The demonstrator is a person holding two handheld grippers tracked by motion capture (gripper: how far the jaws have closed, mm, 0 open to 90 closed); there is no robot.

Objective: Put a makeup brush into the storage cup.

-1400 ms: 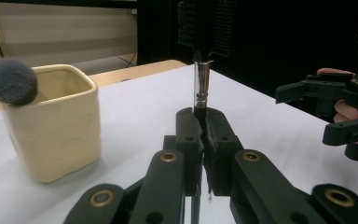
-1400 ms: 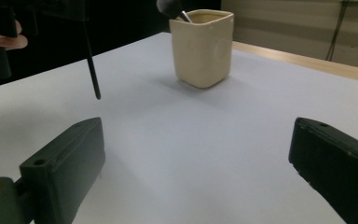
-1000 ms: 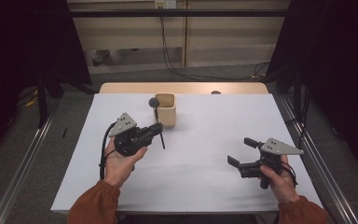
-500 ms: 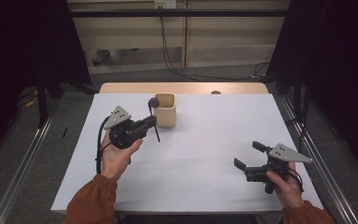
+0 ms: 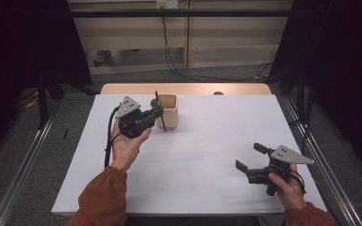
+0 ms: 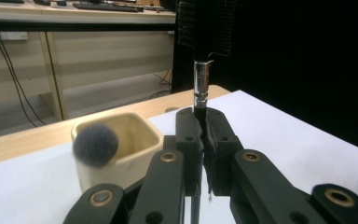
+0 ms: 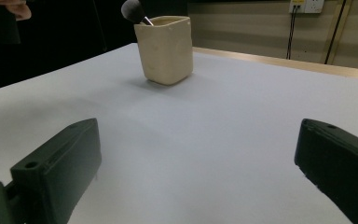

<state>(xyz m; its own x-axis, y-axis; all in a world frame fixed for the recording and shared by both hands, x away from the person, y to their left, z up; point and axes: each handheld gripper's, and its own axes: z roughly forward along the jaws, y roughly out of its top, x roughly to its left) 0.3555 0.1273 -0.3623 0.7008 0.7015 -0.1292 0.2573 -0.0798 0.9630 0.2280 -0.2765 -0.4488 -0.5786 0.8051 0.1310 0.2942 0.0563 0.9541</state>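
Observation:
A cream square cup (image 5: 170,113) stands at the back left of the white table, with a fluffy round makeup brush (image 5: 153,102) leaning out of it. My left gripper (image 5: 158,113) is held just left of the cup, shut on a thin black brush (image 5: 162,123) that stands nearly upright. In the left gripper view the jaws meet at my left gripper (image 6: 204,127) on that brush's handle, and its silver ferrule (image 6: 201,81) and dark bristles rise above them; the cup (image 6: 135,140) and fluffy brush (image 6: 95,145) sit close behind. My right gripper (image 5: 249,157) rests open near the front right, holding nothing.
The white sheet (image 5: 207,141) covers the table, and a strip of bare wood (image 5: 122,88) runs along its far edge. In the right gripper view, wide white surface lies between my right gripper (image 7: 196,154) and the cup (image 7: 165,49). Metal rails flank the table.
My left hand has carried the thin brush away from me and slightly upward, up beside the cup. The right gripper has shifted only slightly toward the front right.

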